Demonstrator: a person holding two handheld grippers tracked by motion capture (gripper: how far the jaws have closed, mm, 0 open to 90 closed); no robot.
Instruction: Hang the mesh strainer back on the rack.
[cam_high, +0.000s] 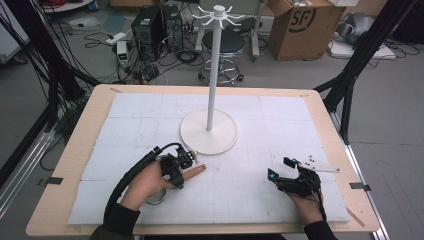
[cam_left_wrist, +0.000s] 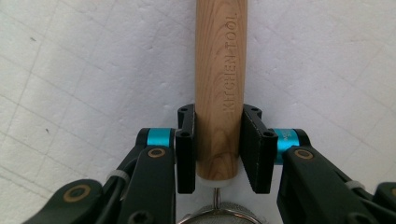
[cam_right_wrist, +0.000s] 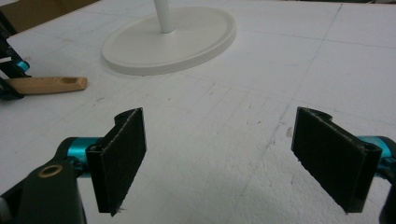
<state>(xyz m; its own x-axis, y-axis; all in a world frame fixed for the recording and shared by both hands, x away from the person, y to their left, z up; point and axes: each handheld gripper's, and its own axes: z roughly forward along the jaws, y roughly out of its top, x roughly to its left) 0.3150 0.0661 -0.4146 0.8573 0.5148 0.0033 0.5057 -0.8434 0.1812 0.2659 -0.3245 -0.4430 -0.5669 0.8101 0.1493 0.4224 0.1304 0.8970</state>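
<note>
Left gripper view: left gripper (cam_left_wrist: 218, 149) jaws clamp the round wooden handle (cam_left_wrist: 219, 84) of a wire-mesh strainer lying on the white-covered desk (cam_high: 250, 190). Right gripper (cam_right_wrist: 233, 158) rests with jaws wide, empty. The smooth handle could likely twist on lifting, since the grip sits at one end.

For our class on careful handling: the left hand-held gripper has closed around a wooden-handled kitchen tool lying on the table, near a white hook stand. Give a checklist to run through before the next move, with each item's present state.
1. Left hand-held gripper has both jaws on the wooden handle: ok.
2. Grip sits near the handle's strainer end, leaving the free end long: not ok if a balanced lift is wanted.
3. Metal strainer free to lift: cannot tell, mostly out of frame.
4. Right hand-held gripper open and holding nothing: ok.
5. White hook stand upright, its base flat on the mat: ok.
6. Mat between handle and stand base bare: ok.
</note>
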